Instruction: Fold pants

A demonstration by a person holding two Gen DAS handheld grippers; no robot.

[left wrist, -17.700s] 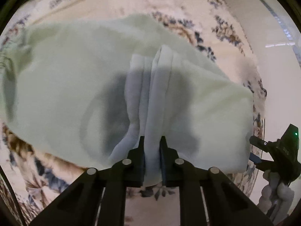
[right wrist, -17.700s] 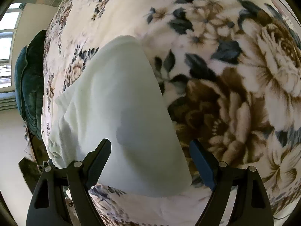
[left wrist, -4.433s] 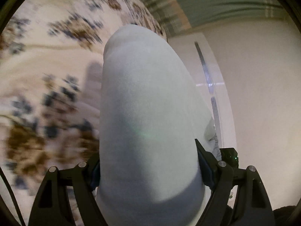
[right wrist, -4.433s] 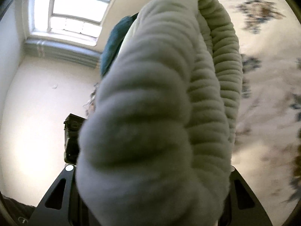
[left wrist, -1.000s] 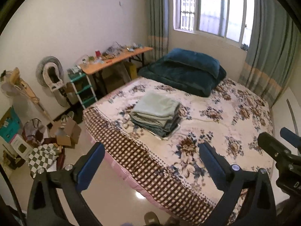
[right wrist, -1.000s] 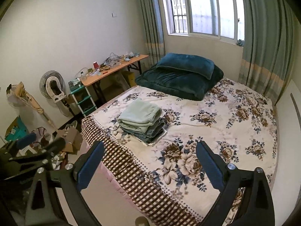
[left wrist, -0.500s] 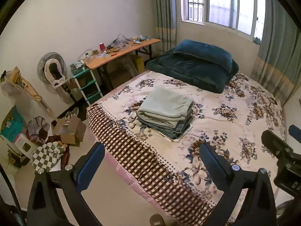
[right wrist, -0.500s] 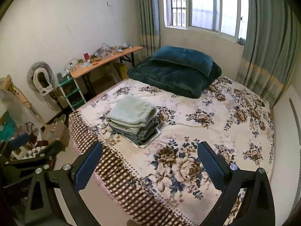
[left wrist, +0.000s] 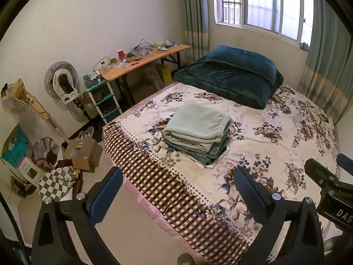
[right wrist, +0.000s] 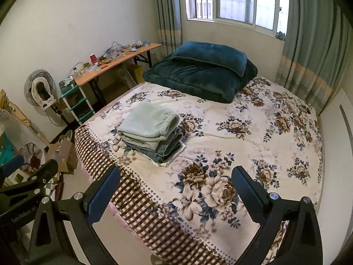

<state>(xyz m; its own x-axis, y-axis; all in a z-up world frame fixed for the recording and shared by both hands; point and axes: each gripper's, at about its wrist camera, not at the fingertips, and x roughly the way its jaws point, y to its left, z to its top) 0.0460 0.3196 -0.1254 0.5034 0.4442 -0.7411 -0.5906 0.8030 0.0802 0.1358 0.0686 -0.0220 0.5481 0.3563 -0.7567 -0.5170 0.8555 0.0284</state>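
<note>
Both grippers backed off from bed over last second. Left gripper jaws wide, empty; right gripper same. Pants folded, atop stack, frame centre-left. Fold looks done; nothing left to grasp.

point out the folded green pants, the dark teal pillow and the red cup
folded green pants (right wrist: 147,121), right wrist view, middle of the top fold
dark teal pillow (right wrist: 209,54), right wrist view, centre of its upper face
red cup (left wrist: 121,54), left wrist view, side of the cup on the desk
</note>
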